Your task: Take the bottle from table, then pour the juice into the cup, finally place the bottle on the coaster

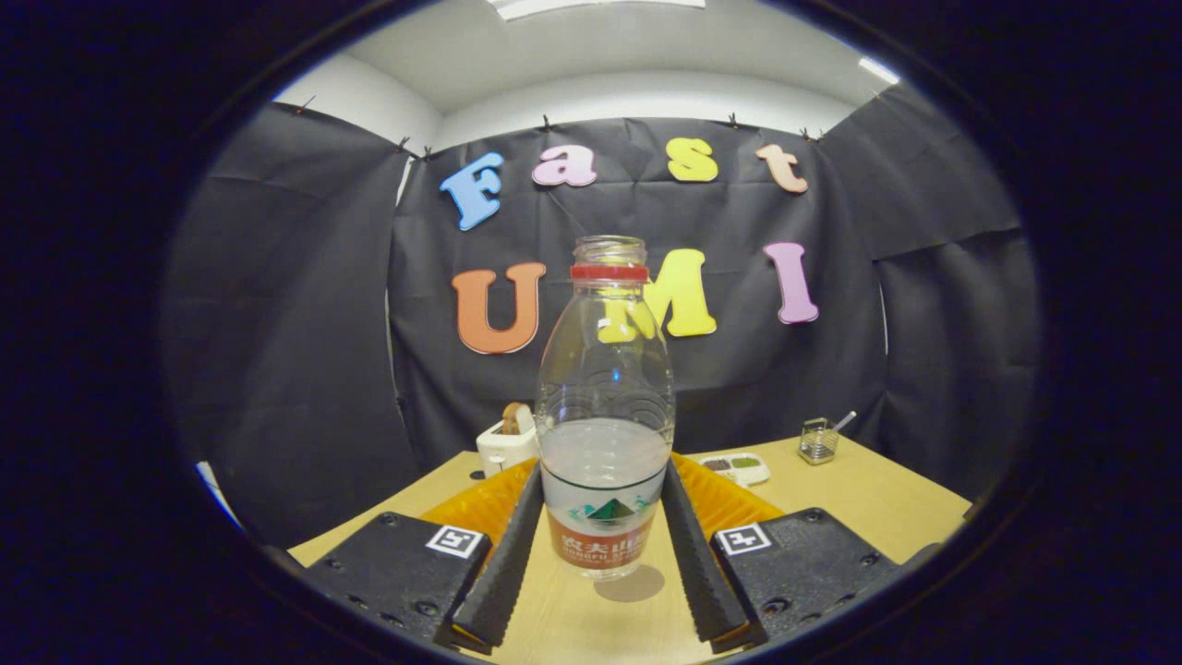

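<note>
Your jaws sit either side of the bottle [605, 416], apart enough that I can't tell whether both faces are pressing on the label band; it looks close, maybe touching, so squeeze until both sides bite before you lift. The bottle stands upright on the desk [886, 503], cap off, about half full, its shadow right under it. Grip it low on the label where it's widest and keep it vertical on the way up, because an open neck will spill at the first tilt. Scanning left to right beyond it: a white toaster [506, 441] just behind the bottle's left shoulder, an orange mat [480, 508] spreading behind both fingers, a small palette tray [736, 467], then a wire holder [818, 441] well apart.
</note>
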A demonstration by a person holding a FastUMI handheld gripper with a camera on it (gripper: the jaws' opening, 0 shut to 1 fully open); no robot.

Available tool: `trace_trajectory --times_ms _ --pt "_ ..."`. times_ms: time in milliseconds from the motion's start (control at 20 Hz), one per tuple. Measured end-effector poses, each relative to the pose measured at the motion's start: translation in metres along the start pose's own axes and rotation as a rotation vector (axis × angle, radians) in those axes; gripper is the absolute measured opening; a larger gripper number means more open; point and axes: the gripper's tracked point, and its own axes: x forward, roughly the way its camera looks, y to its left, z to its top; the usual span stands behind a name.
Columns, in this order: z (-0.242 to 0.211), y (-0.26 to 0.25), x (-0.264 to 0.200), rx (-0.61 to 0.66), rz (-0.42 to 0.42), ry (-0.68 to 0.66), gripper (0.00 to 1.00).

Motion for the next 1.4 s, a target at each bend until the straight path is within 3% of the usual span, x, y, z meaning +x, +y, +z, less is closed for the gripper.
trace_trajectory --times_ms 400,800,1150,1400 --pt "-0.054 -0.021 0.06 -0.016 -0.074 0.04 0.78" --pt "-0.132 -0.025 0.114 -0.061 -0.094 0.135 0.8" --pt "-0.18 -0.016 0.129 -0.127 -0.093 0.213 0.8" --pt "-0.188 -0.021 0.122 -0.131 -0.09 0.22 0.8"
